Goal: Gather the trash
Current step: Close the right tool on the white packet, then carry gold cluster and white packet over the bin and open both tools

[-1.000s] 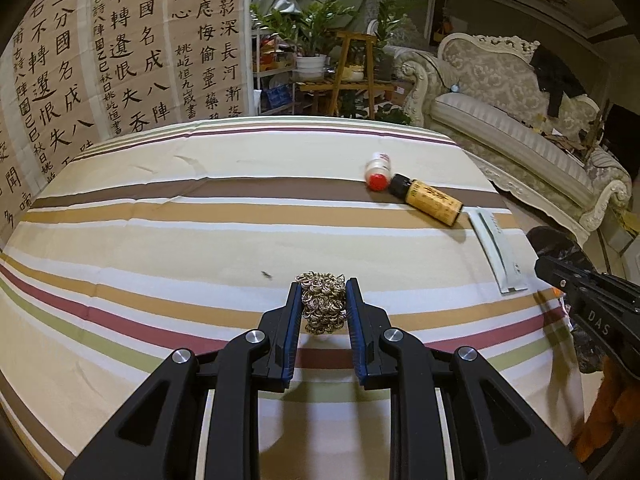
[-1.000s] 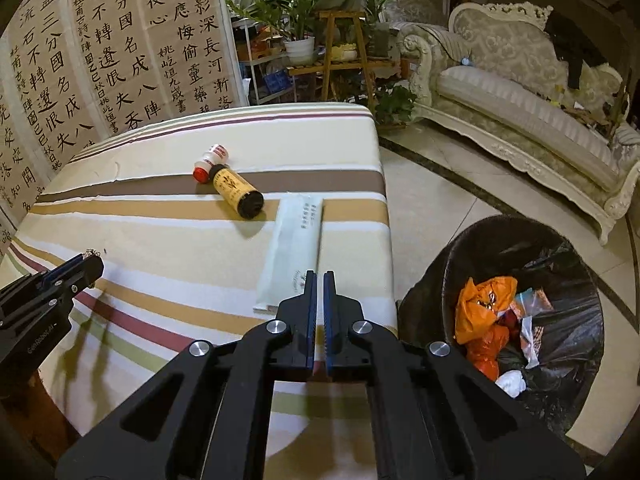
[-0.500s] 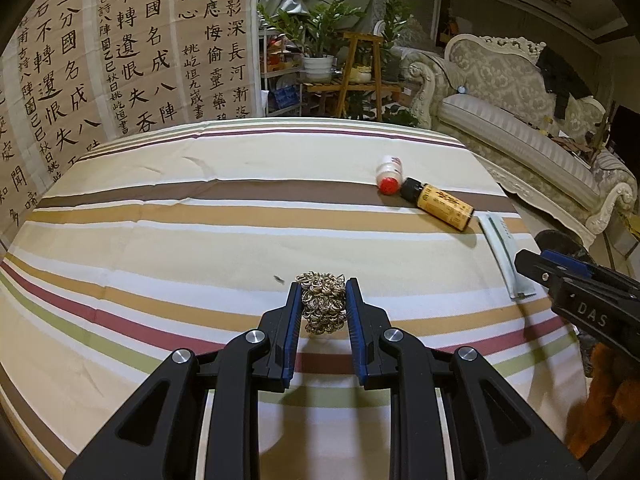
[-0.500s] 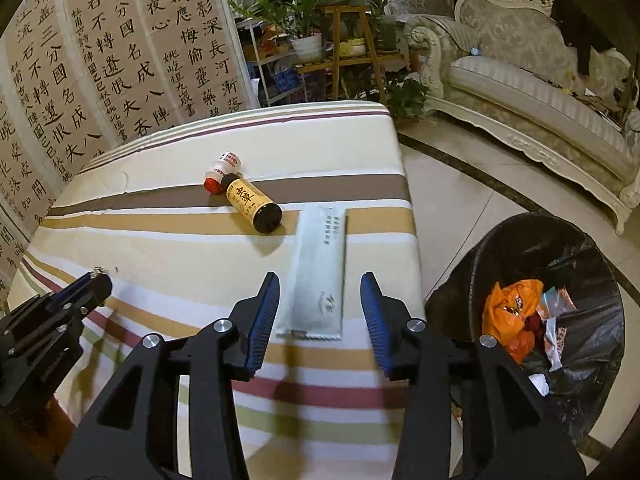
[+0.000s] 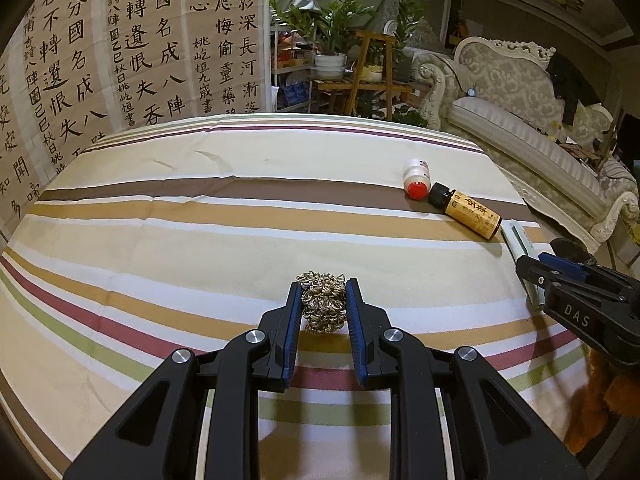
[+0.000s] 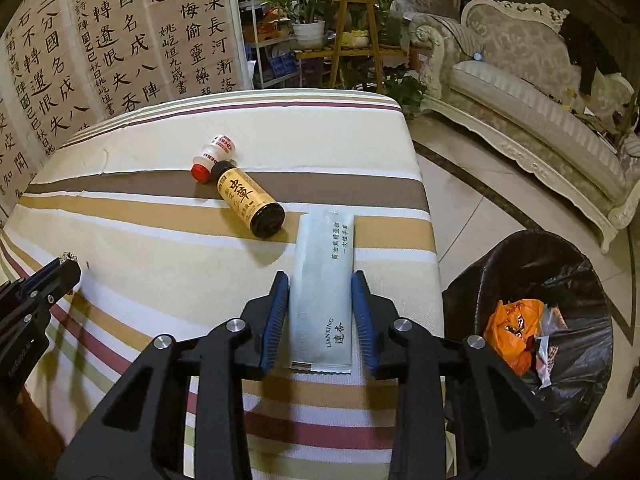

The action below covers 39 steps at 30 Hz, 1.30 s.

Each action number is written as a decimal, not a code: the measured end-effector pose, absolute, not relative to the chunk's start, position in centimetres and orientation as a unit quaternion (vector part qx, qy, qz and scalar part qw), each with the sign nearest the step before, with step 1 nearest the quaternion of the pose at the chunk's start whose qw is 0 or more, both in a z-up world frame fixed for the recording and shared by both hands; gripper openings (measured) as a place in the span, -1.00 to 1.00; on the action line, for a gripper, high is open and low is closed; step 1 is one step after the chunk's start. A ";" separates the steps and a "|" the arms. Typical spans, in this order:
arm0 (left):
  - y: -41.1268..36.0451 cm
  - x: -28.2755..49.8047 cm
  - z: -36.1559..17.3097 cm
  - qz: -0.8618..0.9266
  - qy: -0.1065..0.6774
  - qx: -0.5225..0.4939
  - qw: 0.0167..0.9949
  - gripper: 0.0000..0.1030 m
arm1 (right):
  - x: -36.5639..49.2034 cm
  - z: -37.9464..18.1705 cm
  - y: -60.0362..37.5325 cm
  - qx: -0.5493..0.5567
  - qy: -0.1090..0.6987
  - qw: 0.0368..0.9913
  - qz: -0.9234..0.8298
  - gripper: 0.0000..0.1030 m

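- The left gripper (image 5: 323, 300) sits low in the centre of the left wrist view, its blue pads (image 5: 295, 320) pressed narrowly against both sides of a metal scrubbing ball (image 5: 322, 303), which rests on the striped tablecloth (image 5: 200, 240).
- The right gripper (image 6: 320, 304) is low in the centre of the right wrist view. Its jaws are closing around a pale paper packet (image 6: 323, 280) lying flat on the cloth; the packet is between the pads (image 6: 276, 320), which sit just beside its long edges. I cannot tell whether they press on it.
- Above and left of the packet lies a brown bottle (image 6: 250, 204) with a yellow label, on its side.
- A small white bottle (image 6: 214, 154) with a red cap lies touching the brown bottle's top end, on the brown stripe.
- At the lower right of the right wrist view, on the tiled floor beside the table edge, stands a bin (image 6: 560, 280) lined with a black bag, holding an orange bag (image 6: 514, 320) and other scraps.
- In the left wrist view the right gripper shows at the right edge, over the packet's near end.
- Calligraphy panels (image 5: 120, 48) fill the upper left; a sofa (image 5: 520, 120) is at upper right.
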<state>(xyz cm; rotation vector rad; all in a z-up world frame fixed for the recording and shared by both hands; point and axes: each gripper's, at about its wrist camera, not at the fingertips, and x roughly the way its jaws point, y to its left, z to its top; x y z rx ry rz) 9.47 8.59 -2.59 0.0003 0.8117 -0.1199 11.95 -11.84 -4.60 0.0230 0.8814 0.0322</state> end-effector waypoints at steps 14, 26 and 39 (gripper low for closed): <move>7.7 8.4 -1.9 -0.065 0.389 0.002 0.919 -0.55 | 9.5 -3.5 -12.6 0.023 0.406 0.913 0.022 -0.53; 3.2 7.1 -0.3 -0.111 0.366 0.014 0.924 -0.55 | 6.1 -0.8 -16.3 0.041 0.371 0.928 0.000 -0.53; -5.8 5.8 0.7 -0.191 0.347 0.046 0.917 -0.55 | 2.7 -0.6 -24.6 0.062 0.349 0.932 -0.078 -0.53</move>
